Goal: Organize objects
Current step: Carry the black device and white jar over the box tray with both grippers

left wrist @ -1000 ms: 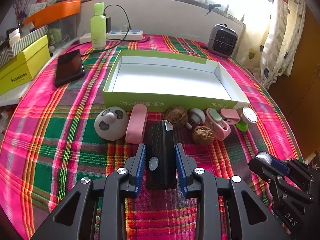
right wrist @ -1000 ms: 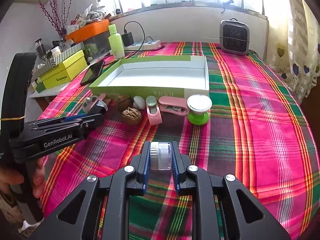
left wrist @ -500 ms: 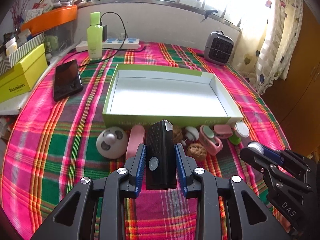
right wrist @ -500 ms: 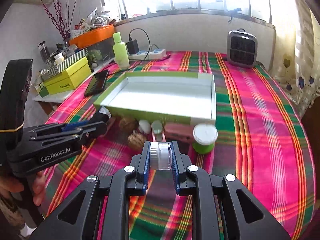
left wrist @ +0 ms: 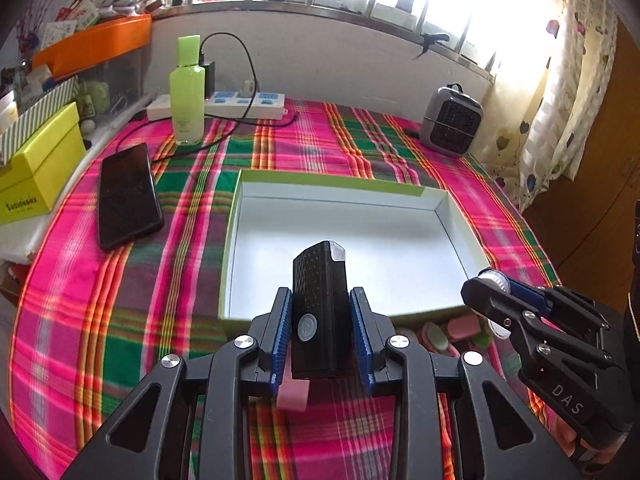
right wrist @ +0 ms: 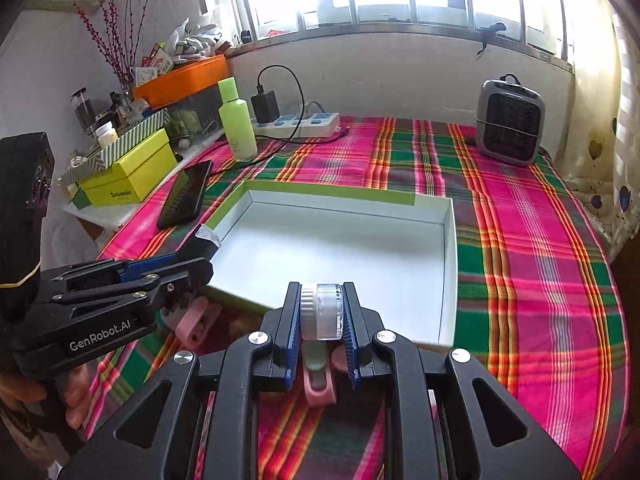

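While clamped between fingers (left wrist: pixel 280 332), black device (left wrist: pixel 319 304).

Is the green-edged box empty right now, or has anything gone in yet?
Empty. The box shows only bare white floor in both wrist views; the black device and the small clear jar are gripped above its near edge.

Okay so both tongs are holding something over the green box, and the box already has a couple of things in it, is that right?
Not quite. The green box has nothing in it, as the left wrist view shows. The rest holds: the left tongs grip a black device and the right tongs a small clear jar.
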The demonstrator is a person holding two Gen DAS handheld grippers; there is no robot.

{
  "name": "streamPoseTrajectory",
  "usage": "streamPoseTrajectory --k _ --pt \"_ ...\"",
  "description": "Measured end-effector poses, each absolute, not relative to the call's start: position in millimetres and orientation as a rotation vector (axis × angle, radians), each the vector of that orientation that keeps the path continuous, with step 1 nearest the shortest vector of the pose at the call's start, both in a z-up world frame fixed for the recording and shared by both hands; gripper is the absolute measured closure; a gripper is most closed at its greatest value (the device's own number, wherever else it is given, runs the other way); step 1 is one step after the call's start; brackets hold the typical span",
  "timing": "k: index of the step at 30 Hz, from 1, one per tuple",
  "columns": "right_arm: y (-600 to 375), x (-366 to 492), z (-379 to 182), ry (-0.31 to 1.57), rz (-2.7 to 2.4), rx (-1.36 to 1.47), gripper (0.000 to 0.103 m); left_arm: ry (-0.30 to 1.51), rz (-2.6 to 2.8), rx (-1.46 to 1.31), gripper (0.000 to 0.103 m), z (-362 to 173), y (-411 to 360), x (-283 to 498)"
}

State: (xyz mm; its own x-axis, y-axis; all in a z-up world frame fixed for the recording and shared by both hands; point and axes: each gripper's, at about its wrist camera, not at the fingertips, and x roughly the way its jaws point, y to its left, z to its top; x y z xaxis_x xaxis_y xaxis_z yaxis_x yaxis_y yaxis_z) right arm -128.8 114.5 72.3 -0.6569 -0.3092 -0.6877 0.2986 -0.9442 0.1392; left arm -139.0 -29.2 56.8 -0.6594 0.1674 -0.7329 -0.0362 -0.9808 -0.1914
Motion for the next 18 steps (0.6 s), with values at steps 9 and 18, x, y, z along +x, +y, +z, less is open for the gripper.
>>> streamPoseTrajectory --k 9,18 --pt "108 -170 67 0.003 -2.594 1.121 0.083 -0.247 2.727 -1.266 0.076 52 -33 -174" --pt "108 -205 59 -0.007 -2.592 1.165 0.083 -0.246 2.713 -1.298 0.076 44 -38 -207"
